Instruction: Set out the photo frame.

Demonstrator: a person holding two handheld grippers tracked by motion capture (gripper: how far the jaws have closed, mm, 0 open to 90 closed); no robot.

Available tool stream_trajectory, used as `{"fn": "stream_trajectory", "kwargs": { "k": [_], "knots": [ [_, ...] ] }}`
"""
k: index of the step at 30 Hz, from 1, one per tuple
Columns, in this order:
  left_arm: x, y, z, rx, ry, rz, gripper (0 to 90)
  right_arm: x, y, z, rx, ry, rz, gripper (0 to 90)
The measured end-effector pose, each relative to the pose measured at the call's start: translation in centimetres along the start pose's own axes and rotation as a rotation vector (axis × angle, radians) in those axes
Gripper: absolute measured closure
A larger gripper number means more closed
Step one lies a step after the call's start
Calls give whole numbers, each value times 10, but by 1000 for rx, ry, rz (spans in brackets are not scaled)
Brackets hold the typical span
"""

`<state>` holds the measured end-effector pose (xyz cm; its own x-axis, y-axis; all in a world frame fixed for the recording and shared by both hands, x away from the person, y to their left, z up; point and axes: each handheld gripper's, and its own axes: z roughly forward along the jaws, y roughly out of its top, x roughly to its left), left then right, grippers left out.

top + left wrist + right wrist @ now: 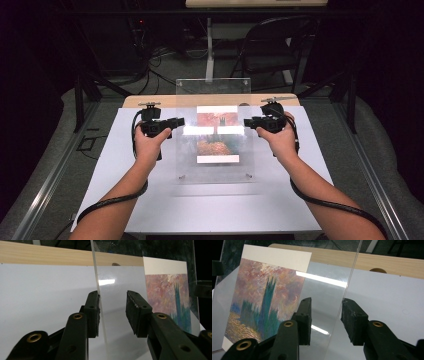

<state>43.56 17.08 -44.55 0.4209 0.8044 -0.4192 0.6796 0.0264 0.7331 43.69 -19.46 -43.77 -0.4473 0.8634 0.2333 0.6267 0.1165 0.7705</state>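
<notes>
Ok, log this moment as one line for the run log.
scene: clear sheet raised over print | left tool: open, straddling sheet's edge | right tool: open, straddling opposite edge | table: white

A black folding chair [272, 47] stands behind the white table [125, 150].

A lab-like recording room: beyond the grippers, a dark space with cables on the floor [160, 57], a black folding chair [270, 50], a metal frame [80, 100], and a white-topped table [150, 205] beneath them.
</notes>
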Motion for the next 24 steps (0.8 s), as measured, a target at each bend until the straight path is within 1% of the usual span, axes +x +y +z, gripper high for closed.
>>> {"fn": "stream_trajectory", "kwargs": {
  "k": [3, 6, 10, 15, 16, 17, 18, 20, 22, 24],
  "knots": [
    [-5, -2, -6, -9, 2, 9, 648, 4, -2, -6, -11, -5, -15, 616],
    [-8, -4, -12, -19, -6, 20, 658, 8, -4, -13, -23, -11, -35, 631],
    [-12, -8, -22, -30, -21, 39, 674, 11, -8, -24, -42, -1, -26, 665],
    [-17, -12, -31, -42, -22, 53, 687, 16, -12, -34, -61, -1, -22, 693],
    [-17, -12, -31, -42, -22, 53, 690, 17, -13, -36, -62, -1, -24, 698],
    [-20, -15, -36, -46, -22, 57, 694, 18, -14, -40, -63, 0, -27, 706],
    [-20, -15, -36, -49, -24, 57, 696, 19, -15, -41, -68, 2, -28, 710],
    [-22, -17, -40, -56, -29, 52, 701, 20, -16, -44, -70, 6, -30, 717],
    [-24, -19, -43, -60, -29, 59, 704, 22, -18, -48, -72, 7, -32, 724],
    [-26, -22, -46, -65, -31, 63, 707, 24, -20, -52, -73, 3, -48, 728]
  ]
}}
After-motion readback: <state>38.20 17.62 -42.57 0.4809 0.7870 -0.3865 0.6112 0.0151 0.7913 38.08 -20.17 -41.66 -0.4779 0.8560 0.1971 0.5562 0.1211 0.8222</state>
